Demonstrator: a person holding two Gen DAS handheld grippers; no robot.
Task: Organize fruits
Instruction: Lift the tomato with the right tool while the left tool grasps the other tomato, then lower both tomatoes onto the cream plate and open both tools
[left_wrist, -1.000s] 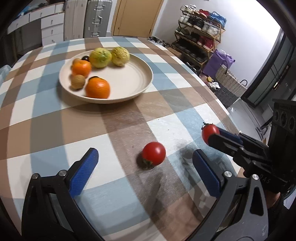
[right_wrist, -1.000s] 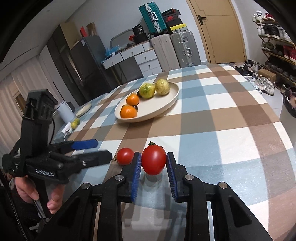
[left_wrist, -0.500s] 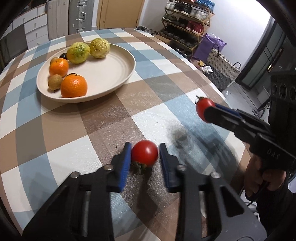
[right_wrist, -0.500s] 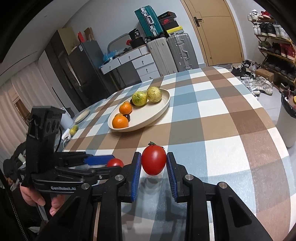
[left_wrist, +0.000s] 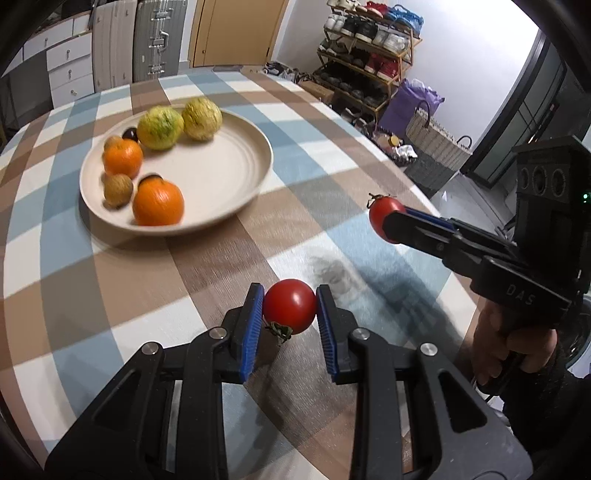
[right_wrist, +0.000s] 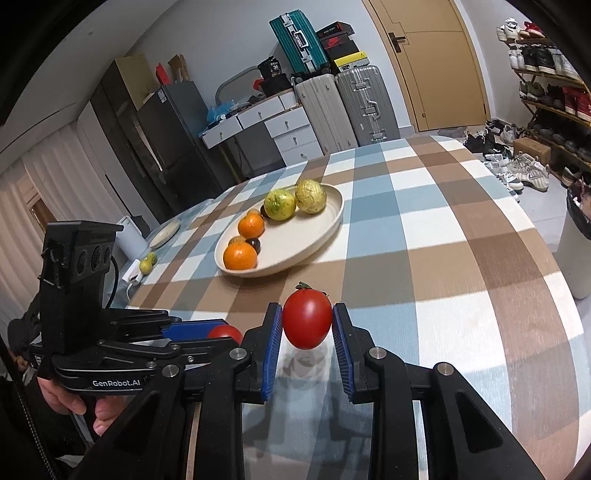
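Observation:
My left gripper (left_wrist: 290, 312) is shut on a small red tomato (left_wrist: 290, 310) and holds it just above the checked tablecloth. My right gripper (right_wrist: 307, 325) is shut on a larger red tomato (right_wrist: 307, 319), lifted above the table. The right gripper with its tomato (left_wrist: 380, 216) shows at the right of the left wrist view. The left gripper with its tomato (right_wrist: 225, 332) shows at the lower left of the right wrist view. A beige plate (left_wrist: 225, 177) ahead holds two oranges, two yellow-green fruits, a kiwi and small dark fruits.
The round table (right_wrist: 461, 236) has its edge close on the right. A small plate (right_wrist: 164, 234) and a yellow-green fruit (right_wrist: 147, 262) lie at the table's far left. Suitcases, drawers and a shoe rack stand beyond the table.
My left gripper closed on the small tomato and lifted it off the cloth. My right gripper rose with its tomato. Both moved a little toward the plate.

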